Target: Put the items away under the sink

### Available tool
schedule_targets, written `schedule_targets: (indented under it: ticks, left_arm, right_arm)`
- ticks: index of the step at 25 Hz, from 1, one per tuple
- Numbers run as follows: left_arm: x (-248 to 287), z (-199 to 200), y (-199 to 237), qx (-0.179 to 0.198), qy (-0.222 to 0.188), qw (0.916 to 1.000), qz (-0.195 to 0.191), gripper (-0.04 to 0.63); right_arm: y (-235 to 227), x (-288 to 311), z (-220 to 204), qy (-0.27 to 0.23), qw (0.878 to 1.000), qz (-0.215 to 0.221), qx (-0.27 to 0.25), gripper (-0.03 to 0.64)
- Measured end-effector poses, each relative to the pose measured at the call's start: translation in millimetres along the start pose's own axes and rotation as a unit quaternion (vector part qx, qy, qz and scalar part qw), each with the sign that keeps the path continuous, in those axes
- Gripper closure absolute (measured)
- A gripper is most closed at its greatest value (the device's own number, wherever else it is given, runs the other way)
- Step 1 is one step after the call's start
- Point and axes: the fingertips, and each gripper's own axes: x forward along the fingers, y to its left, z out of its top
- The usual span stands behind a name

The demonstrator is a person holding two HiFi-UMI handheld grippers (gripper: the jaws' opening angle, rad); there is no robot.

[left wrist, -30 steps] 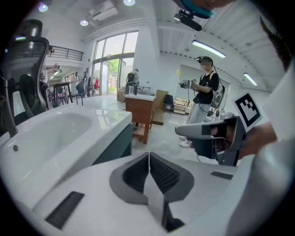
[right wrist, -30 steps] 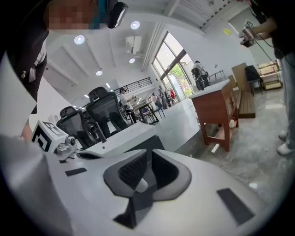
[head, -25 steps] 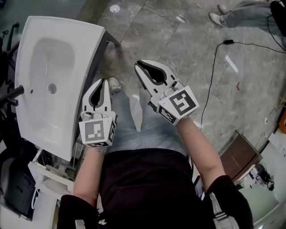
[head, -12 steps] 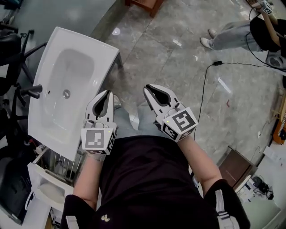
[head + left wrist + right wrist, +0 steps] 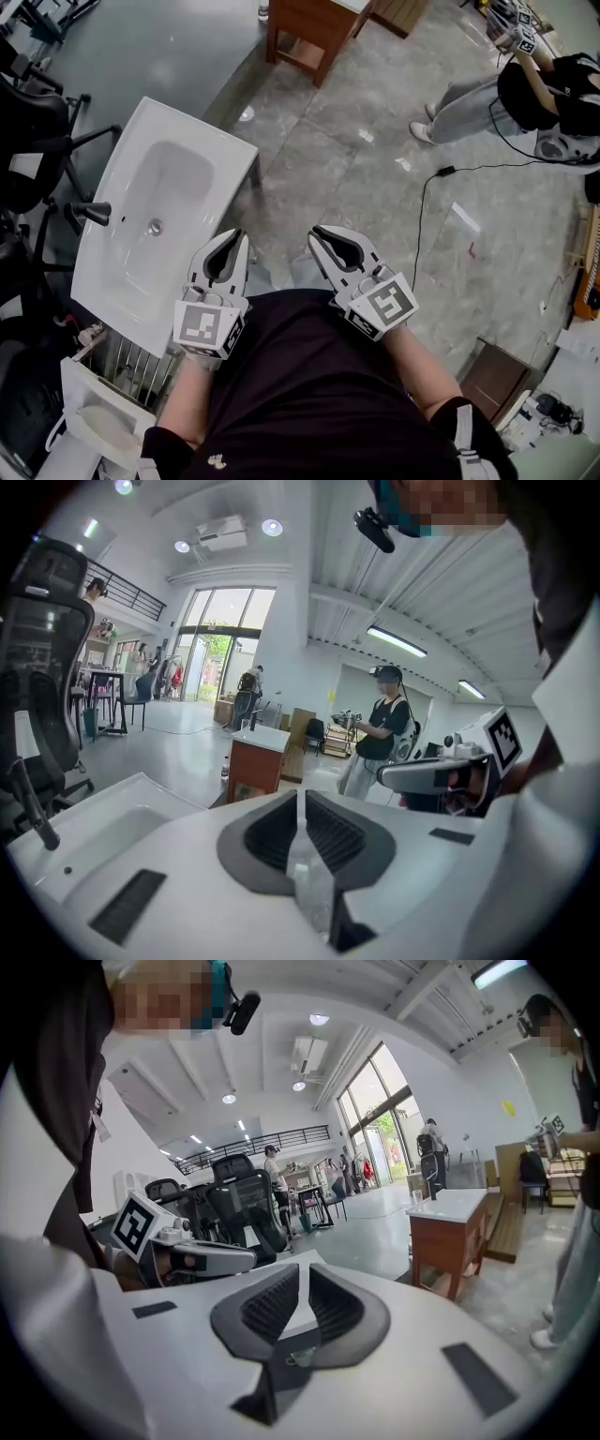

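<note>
The white sink basin (image 5: pixel 159 220) with a black faucet (image 5: pixel 89 214) stands at the left of the head view, well below my hands. My left gripper (image 5: pixel 240 237) is held in front of my torso, just right of the basin's near corner, shut with nothing between its jaws. My right gripper (image 5: pixel 317 232) hovers beside it over the grey floor, also shut and empty. In the left gripper view the left gripper (image 5: pixel 302 799) points over the sink (image 5: pixel 84 832). The right gripper (image 5: pixel 305 1274) points level into the room. The space under the sink is hidden.
A wire rack and white drawer unit (image 5: pixel 103 398) sit at the sink's near end. Black office chairs (image 5: pixel 37 131) crowd the left. A wooden cabinet (image 5: pixel 309 28) stands beyond the sink. A person (image 5: pixel 525 94) stands far right, with a black cable (image 5: pixel 422 216) across the floor.
Both grippers have risen together with the camera; the sink and floor now look farther below and more of the room shows. The jaws stay shut and empty.
</note>
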Motion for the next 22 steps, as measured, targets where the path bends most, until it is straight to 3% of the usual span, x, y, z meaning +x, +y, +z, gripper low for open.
schedule_targets:
  ticks: [6, 16, 22]
  left_arm:
    - [-14, 14, -11, 0.013, -0.018, 0.9997, -0.006, 0.566]
    - [-9, 20, -1, 0.029, -0.025, 0.9993, 0.000, 0.565]
    - [-7, 36, -15, 0.065, -0.055, 0.9963, -0.013, 0.565]
  right_arm:
    - [9, -5, 13, -0.016, 1.000, -0.015, -0.015, 0.566]
    - [25, 14, 19, -0.021, 0.998, 0.003, -0.056, 0.566]
    - [25, 16, 18, -0.012, 0.998, 0.008, -0.061, 0.566]
